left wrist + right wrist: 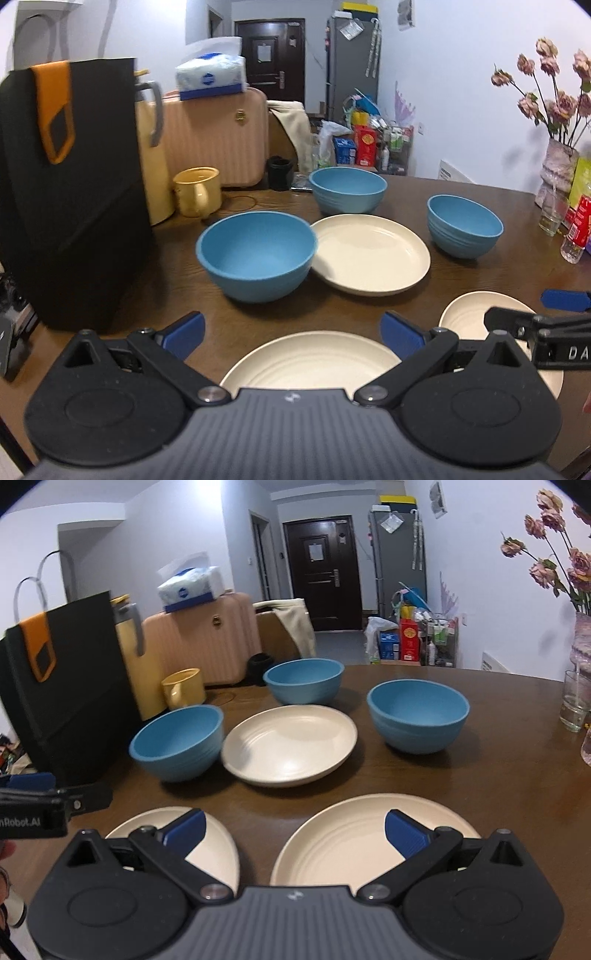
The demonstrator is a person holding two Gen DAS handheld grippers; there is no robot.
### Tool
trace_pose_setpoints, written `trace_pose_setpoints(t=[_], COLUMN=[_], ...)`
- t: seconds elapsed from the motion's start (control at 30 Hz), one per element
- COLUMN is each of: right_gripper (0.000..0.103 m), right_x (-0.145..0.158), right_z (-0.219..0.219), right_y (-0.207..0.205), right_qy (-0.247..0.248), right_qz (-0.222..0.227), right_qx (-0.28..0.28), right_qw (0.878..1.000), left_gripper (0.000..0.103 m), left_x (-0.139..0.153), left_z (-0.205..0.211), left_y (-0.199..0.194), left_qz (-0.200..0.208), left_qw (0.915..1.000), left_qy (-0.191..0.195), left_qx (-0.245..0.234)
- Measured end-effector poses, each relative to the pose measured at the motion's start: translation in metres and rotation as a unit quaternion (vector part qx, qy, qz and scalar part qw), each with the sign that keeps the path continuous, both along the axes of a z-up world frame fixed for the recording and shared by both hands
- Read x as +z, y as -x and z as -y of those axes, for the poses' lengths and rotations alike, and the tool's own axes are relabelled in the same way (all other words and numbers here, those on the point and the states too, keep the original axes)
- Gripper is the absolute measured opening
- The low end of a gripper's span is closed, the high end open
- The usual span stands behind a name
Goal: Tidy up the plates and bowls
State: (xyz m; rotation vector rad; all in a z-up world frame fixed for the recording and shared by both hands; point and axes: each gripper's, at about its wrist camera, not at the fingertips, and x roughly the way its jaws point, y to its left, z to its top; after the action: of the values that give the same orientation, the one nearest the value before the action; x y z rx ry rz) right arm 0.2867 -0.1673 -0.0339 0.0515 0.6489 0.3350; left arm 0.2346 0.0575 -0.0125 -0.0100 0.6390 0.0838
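Nothing is being carried yet; both tools are hovering low at the near edge of the table [461, 775]. Starting left, the left gripper [292, 332] is holding its fingers spread wide and empty, and the left plate [314, 360] is lying just below and between them, so this hand is the nearer one for it. Farther in, the left bowl [256, 254] is sitting against the rim of the middle plate [371, 254], with the far bowl [348, 190] behind. Moving right, the right gripper [294, 830] is also gaping open and holding nothing, straddling the gap between the two near plates, the right plate [354, 840] being under its right finger. The right bowl [418, 716] is standing well apart, far right. Stacking the near plates looks likeliest first.
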Motion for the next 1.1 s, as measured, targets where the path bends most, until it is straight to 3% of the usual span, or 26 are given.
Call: trace_pose_setpoints(t=[0.57,0.97,1.1], right_gripper=[0.103,0.097,0.093], right_x=[-0.016,-0.037,-0.042], right_z=[0.029,0.029,0.026], right_y=[-0.100,-0.150,-0.162], right_qy=[0.002,0.001,0.002], right_qz=[-0.051,-0.086,-0.094], right_qx=[-0.045,-0.078,-0.081], right_qw=[0.998,0.993,0.992], left_gripper=[0.103,0.102,0.095], left_x=[-0.022,-0.040,-0.045], left_z=[0.042,0.045,0.046], left_y=[-0.120,-0.172,-0.182], left_qz=[-0.079,-0.106,-0.108], left_qw=[0.9965,0.9943,0.9941], left_qy=[0.018,0.009,0.004], left_qx=[-0.017,-0.009,-0.010])
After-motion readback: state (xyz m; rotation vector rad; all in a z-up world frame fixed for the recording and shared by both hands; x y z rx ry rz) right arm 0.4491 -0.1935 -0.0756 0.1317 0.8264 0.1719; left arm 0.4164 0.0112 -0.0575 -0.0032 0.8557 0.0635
